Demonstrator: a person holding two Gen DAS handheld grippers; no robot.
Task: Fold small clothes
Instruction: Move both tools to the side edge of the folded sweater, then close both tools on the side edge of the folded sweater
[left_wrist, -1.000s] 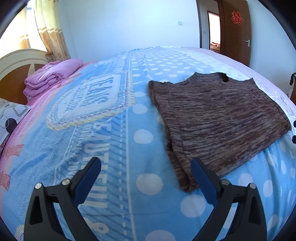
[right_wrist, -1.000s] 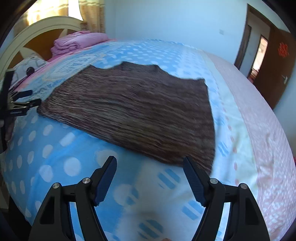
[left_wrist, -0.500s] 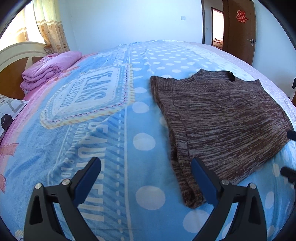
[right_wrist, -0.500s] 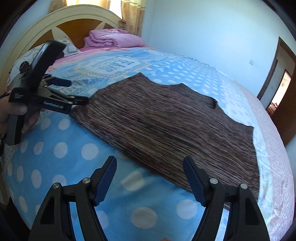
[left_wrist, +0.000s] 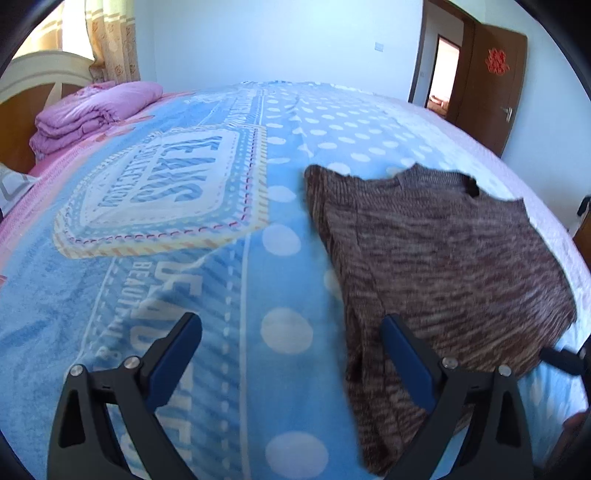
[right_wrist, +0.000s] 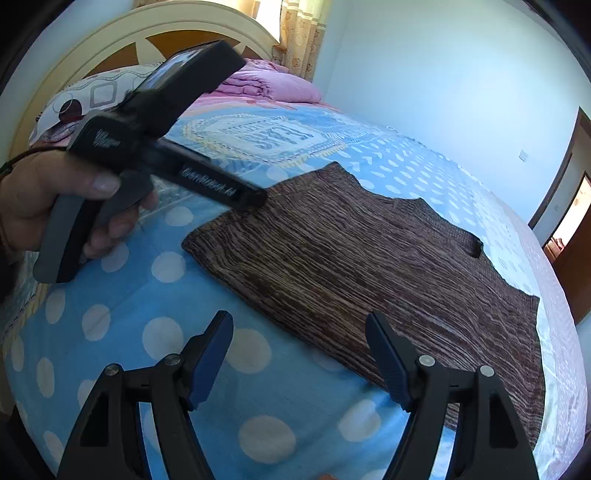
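A brown knitted sweater (left_wrist: 443, 251) (right_wrist: 369, 258) lies flat on the blue dotted bedspread (left_wrist: 184, 277), neckline away from me. My left gripper (left_wrist: 290, 325) hovers open over the bedspread, its right finger above the sweater's left edge. In the right wrist view a hand holds that left gripper (right_wrist: 258, 197), its tips at the sweater's left corner. Low above the sweater's near hem my right gripper (right_wrist: 299, 319) stands open with nothing pressed between its pads. A dark tip of the right gripper (left_wrist: 565, 360) shows at the left wrist view's right edge.
A folded pink quilt (left_wrist: 92, 110) (right_wrist: 266, 85) and a patterned pillow (right_wrist: 74, 107) lie by the cream headboard (right_wrist: 110, 48). A brown door (left_wrist: 495, 85) stands open at the far right. The bed's edge runs close below both grippers.
The right gripper has swung left along the sweater's near hem, and the left gripper with its hand has come into its view. The left gripper has edged closer to the sweater's left side.
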